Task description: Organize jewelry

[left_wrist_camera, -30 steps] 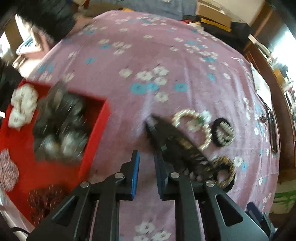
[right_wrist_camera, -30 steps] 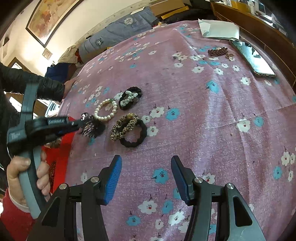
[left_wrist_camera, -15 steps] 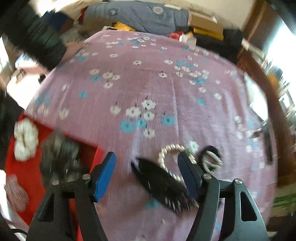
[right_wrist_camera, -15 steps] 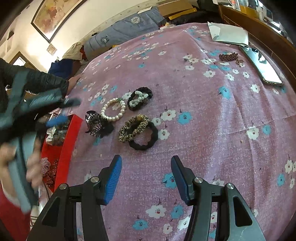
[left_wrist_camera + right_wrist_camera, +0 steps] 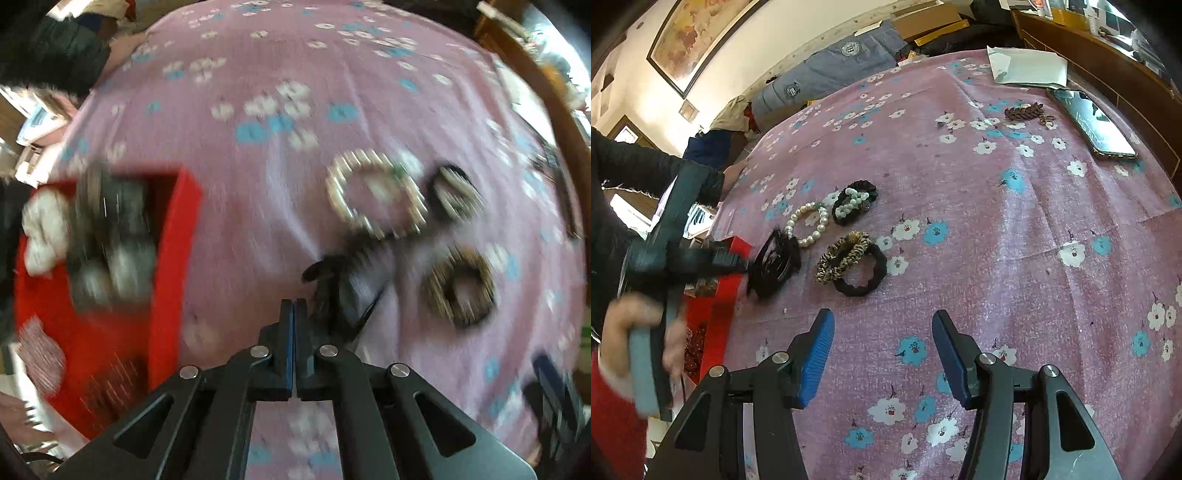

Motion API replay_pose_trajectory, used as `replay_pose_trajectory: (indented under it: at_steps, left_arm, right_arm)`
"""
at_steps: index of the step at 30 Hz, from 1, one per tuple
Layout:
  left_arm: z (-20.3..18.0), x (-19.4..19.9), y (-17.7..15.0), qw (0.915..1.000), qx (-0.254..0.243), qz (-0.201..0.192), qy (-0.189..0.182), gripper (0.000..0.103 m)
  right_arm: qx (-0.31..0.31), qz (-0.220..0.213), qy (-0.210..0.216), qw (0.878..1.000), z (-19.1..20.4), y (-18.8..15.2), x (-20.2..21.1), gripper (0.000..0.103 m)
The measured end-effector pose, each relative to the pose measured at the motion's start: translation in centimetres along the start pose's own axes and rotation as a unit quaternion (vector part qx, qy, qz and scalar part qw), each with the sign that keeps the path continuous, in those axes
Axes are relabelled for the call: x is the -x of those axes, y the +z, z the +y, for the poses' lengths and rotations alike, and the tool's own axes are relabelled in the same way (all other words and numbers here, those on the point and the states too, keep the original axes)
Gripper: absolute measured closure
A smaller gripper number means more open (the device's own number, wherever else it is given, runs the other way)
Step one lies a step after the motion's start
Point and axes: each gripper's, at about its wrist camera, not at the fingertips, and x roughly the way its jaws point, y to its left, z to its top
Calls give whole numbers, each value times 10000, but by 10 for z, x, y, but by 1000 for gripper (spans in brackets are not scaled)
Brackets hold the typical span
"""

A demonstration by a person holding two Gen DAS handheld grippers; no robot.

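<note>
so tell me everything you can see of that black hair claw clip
The black plastic hair claw clip lies on the pink floral cloth, just right of the red box and left of the white pearl bracelet, which its upper end seems to touch. Curved teeth show, looking glossy. The left tool is at its left end with jaws closed; whether they pinch the clip is unclear. The left wrist view is motion-blurred.

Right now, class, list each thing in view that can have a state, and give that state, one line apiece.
left gripper: shut, tips beside the clip; a hold is unclear
right gripper: open, empty
black hair clip: on the cloth, outside the box
red box: open, holding accessories
pearl bracelet: flat on the cloth
phone: face up, screen dark
</note>
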Motion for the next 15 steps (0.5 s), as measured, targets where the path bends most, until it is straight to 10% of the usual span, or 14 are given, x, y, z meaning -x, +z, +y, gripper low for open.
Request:
replay_pose_trajectory:
  at_steps: [9,12,15]
  left_arm:
    - [6,33,-63,9946,-18,-734,-736,101]
    - [16,43,-48,9918,81,-1068,-703,62]
    - [27,43,-24,9873,351,-1314,-823,56]
  right_arm:
    - [221,137,34,9997,6,6,-12,44]
    - [314,89,120,9994,11,15,-17,44]
    - [338,83,193,9992,15,25,-28,44]
